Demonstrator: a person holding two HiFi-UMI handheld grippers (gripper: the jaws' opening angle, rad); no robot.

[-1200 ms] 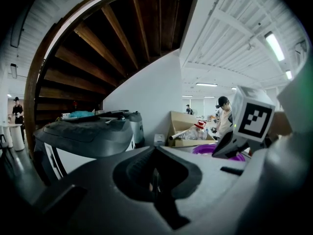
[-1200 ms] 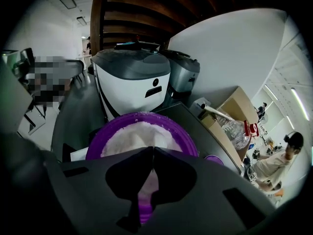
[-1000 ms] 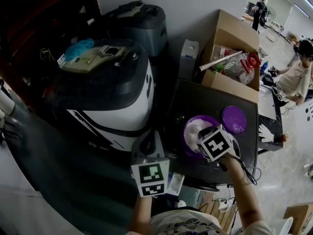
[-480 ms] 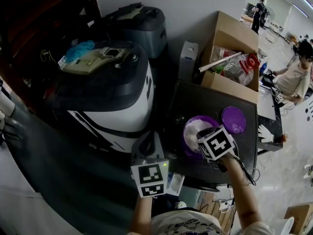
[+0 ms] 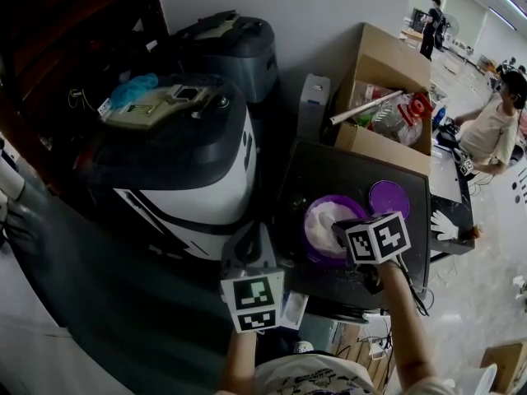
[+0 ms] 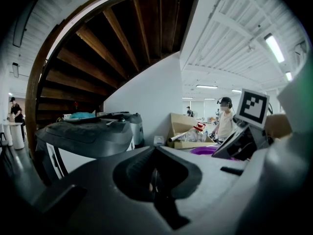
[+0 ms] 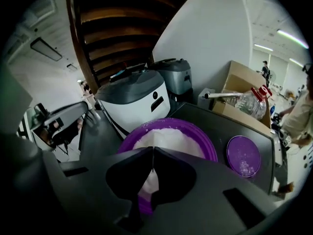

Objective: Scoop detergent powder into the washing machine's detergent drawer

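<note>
Filling the bowl (image 7: 208, 146) almost to the rim, the white powder (image 7: 168, 138) stands on the dark counter (image 5: 329, 171), to the right of the washing machine (image 5: 189, 163). The loose lid (image 5: 389, 198) of the bowl lies just beside it on the right, with some grains on it.

The right tongs (image 7: 153, 153) hover over the near edge of the bowl and point to the powder. Their jaws are pressed together, and I see nothing pinched in them. The white and purple that show through the opening under the tips are, I think, the powder and the rim behind. The left tongs (image 6: 154, 153) are lower and to the left, near the front of the machine. They are also pressed together and seem empty, and they point past the machine to the far wall.

I think the scooping step is only at its beginning: the heap looks untouched. No scoop can be seen in any view. Also the drawer I cannot find with certainty. A small white piece (image 5: 294, 307) just right of the left tongs may belong to it, but this is too unclear.

The next move, in my opinion, needs first a scoop in the right tongs, held level. Then comes a slow way to the left, because loose powder spills easily over the counter edge.
</note>
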